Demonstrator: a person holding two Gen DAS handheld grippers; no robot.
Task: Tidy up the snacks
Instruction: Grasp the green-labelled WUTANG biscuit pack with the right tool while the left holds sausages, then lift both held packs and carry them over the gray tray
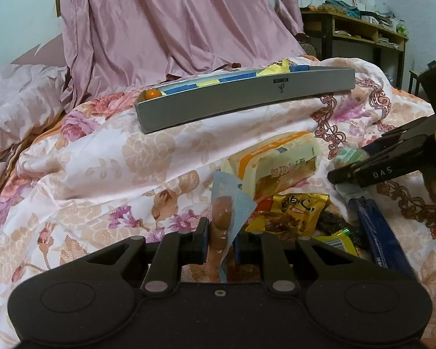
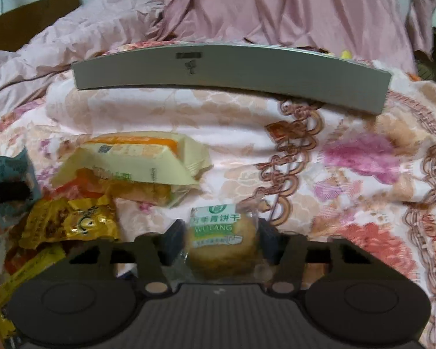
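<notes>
My left gripper [image 1: 221,242] is shut on a brown sausage snack [image 1: 221,218] in a clear and pale blue wrapper, held just above the floral bedspread. My right gripper [image 2: 221,240] is shut on a round biscuit packet [image 2: 218,232] with a green and white label. In the left wrist view the right gripper [image 1: 348,163] shows at the right edge with that greenish packet [image 1: 348,152] at its tips. A long grey box [image 1: 247,93] [image 2: 232,69] lies farther back on the bed, holding blue and yellow packets and an orange ball [image 1: 153,93].
Loose snacks lie between the grippers: a pale yellow packet [image 1: 276,163] [image 2: 130,157], a gold packet [image 1: 296,212] [image 2: 69,221] and a dark blue packet [image 1: 378,232]. Pink cloth [image 1: 174,23] hangs behind the box. Wooden shelves [image 1: 357,32] stand at the back right.
</notes>
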